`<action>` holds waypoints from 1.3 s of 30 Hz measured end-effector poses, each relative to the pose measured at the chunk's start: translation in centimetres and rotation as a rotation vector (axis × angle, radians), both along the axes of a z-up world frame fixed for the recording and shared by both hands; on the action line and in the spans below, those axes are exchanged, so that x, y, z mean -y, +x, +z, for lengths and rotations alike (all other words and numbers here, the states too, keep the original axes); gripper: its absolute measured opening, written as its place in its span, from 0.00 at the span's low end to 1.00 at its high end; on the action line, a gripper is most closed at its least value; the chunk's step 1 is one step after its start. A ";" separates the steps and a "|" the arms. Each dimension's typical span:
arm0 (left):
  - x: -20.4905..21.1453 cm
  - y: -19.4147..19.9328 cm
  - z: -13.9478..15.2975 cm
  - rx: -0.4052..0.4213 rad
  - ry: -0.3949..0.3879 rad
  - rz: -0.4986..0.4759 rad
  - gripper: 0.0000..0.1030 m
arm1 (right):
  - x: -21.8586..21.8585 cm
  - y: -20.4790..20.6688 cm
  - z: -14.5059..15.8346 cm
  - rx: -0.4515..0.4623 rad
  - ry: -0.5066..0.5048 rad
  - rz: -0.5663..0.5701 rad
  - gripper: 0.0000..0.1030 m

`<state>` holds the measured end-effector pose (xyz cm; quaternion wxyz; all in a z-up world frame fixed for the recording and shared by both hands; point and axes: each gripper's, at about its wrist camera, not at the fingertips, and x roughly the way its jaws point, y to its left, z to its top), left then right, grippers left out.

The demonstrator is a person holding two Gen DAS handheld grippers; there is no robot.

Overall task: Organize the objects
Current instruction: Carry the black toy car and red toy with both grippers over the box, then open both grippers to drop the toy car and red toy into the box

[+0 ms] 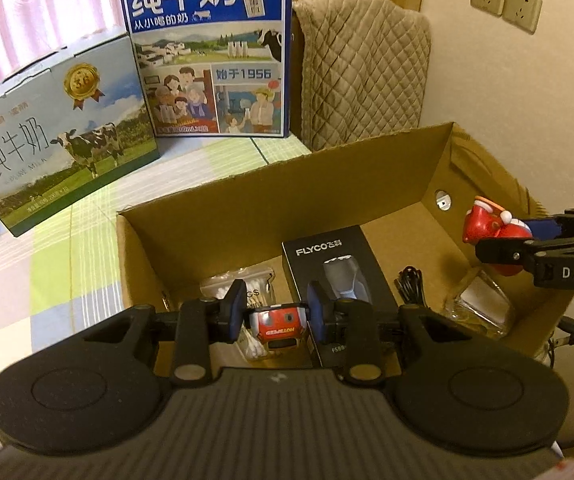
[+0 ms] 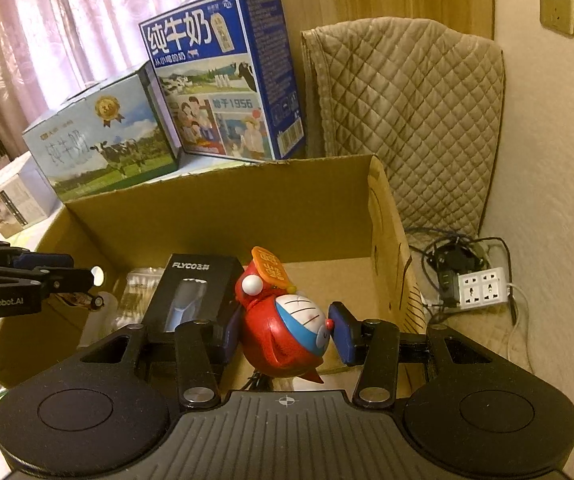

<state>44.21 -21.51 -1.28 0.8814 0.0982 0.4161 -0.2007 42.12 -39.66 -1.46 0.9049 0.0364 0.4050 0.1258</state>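
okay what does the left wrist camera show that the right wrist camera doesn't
Only the left wrist view shows the left gripper shut on a small red toy car and a black cable in the box. Only the right wrist view shows the white power strip on the floor. Both show the cardboard box, the black FLYCO box, the cotton swabs, two milk cartons and the right gripper holding the red figurine.

— Looks like a home, a bedroom or living room?
— Seems so: pink curtains [image 2: 67, 28], milk cartons [image 1: 207, 48] on a checked cloth [image 1: 67, 240], a quilted chair cover [image 2: 419, 120], wall sockets [image 1: 505, 0], a power strip [image 2: 483, 288].
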 end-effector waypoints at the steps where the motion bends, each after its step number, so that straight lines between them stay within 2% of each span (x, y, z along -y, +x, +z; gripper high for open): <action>1: 0.1 0.2 -0.2 -0.004 0.003 0.001 0.27 | 0.0 0.1 -0.1 -0.001 -0.005 0.000 0.43; 8: 0.4 1.3 -1.0 -0.016 0.013 0.008 0.28 | -0.1 1.1 -0.2 0.001 -0.013 -0.011 0.43; 13: 0.4 1.8 -1.0 -0.006 0.020 0.016 0.40 | -0.4 1.6 -0.2 0.009 -0.032 -0.009 0.43; 15: 0.3 1.9 -0.9 -0.006 0.021 0.022 0.51 | -0.7 1.8 -0.3 0.013 -0.047 -0.006 0.43; 21: -0.1 2.0 -0.8 0.005 0.025 0.033 0.72 | -1.7 2.5 -0.4 0.042 -0.093 0.012 0.43; 25: -0.4 1.8 -0.8 0.010 0.021 0.036 0.78 | -2.2 3.0 -0.2 0.062 -0.104 0.014 0.43; 27: -0.5 1.7 -0.7 0.011 0.017 0.040 0.86 | -2.1 3.2 0.1 0.064 -0.087 0.012 0.43; 34: -0.9 0.7 0.2 0.039 0.004 0.043 0.96 | -1.5 2.3 0.6 0.053 -0.065 -0.008 0.45; 39: -1.2 -0.4 1.0 0.058 -0.009 0.045 0.99 | -1.2 0.4 0.8 0.052 -0.039 -0.014 0.56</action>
